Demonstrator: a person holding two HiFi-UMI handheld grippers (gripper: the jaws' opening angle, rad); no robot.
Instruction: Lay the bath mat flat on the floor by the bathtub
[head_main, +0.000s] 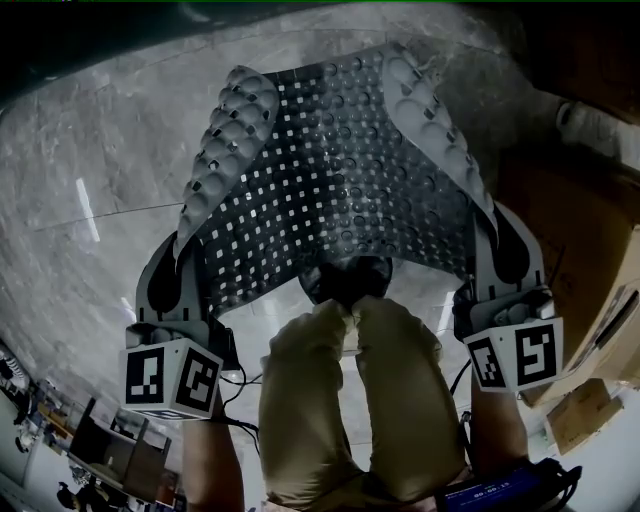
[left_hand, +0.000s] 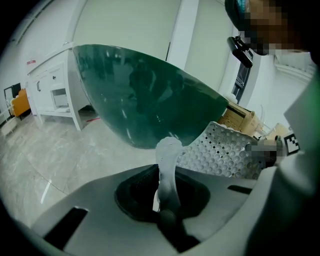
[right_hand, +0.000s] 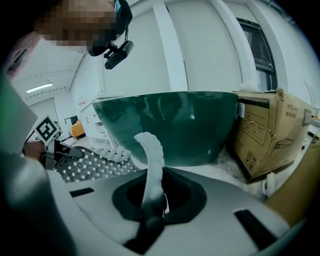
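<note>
1. We see a pale, veined stone floor (head_main: 90, 150) spreading under everything.
2. The dark green bathtub (left_hand: 145, 95) stands on it, just ahead of both grippers; its rounded wall fills the middle of each gripper view.
3. The bath mat (head_main: 330, 170), a dark sheet pierced with rows of small holes, is stretched between the two grippers in front of our knees (head_main: 350, 390). It is not yet flat: both bumpy side edges curl upward. We cannot tell whether its far edge touches the floor.
4. A cardboard box (right_hand: 265, 135) sits on the floor to the right, just beside the tub.
5. A white cabinet (left_hand: 52, 92) stands off to the left, well apart from the mat.
6. The left gripper (head_main: 185, 248) has its fingers pinched tight on the mat's left edge, which stands up between them.
7. The right gripper (head_main: 490, 232) has its fingers clamped the same way on the mat's right edge.
</note>
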